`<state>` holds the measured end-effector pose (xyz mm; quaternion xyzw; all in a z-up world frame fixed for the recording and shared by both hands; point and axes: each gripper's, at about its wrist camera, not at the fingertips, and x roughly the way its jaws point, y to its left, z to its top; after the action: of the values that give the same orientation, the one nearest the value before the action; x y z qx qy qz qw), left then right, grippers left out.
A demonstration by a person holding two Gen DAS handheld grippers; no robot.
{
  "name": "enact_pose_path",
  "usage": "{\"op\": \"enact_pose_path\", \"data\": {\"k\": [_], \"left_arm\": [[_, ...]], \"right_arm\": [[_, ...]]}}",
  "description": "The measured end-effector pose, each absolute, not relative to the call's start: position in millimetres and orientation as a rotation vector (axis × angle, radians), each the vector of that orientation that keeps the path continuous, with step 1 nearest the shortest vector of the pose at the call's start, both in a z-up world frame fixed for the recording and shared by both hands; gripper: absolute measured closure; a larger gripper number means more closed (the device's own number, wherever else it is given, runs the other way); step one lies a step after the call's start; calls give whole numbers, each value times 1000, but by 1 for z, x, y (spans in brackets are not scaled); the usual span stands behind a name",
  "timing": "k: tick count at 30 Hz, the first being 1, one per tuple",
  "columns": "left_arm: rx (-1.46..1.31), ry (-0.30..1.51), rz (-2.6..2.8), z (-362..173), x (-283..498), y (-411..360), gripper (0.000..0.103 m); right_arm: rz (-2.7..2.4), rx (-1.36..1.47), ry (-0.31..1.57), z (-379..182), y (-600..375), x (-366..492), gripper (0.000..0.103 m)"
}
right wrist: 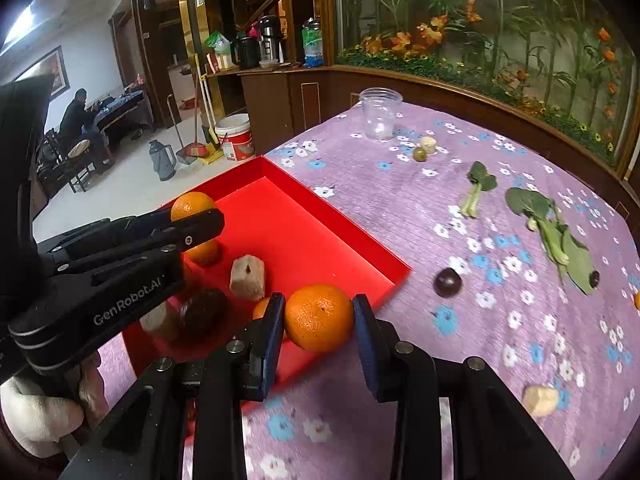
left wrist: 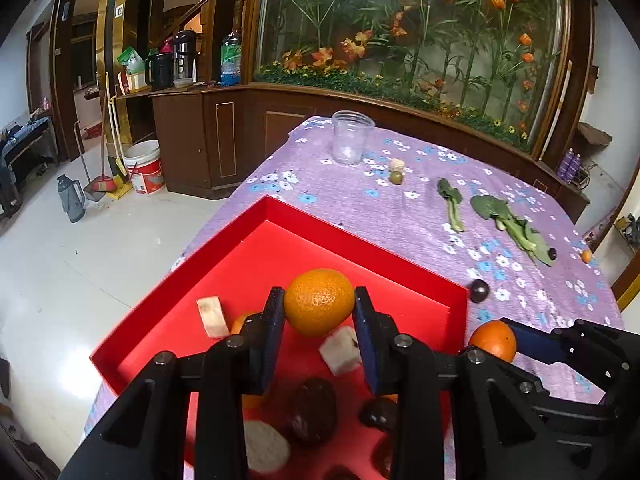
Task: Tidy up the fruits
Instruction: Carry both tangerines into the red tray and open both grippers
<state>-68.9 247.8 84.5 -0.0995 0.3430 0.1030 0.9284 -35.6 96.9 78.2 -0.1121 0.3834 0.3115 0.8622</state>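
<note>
While several fruits already lie in the red tray [left wrist: 360, 248], each gripper, left [left wrist: 319, 307] and right [right wrist: 319, 316], grasps an orange [left wrist: 319, 300] near it, with a dark fruit [right wrist: 447, 282] left on the tablecloth [right wrist: 400, 220].

An orange [left wrist: 319, 301] sits clamped between the left fingers [left wrist: 273, 316] above the red tray [left wrist: 360, 248]; a second orange [right wrist: 319, 317] is clamped between the right fingers [right wrist: 363, 328], beside the tray's near corner.
</note>
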Motion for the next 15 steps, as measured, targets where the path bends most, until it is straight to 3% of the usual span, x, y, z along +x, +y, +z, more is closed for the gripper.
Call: {"op": "enact_pose_path", "data": {"k": [15], "left_arm": [[-179,788,234,58,-30,265,70]], "right_arm": [[640,-237,859,54,129,2,65]]}}
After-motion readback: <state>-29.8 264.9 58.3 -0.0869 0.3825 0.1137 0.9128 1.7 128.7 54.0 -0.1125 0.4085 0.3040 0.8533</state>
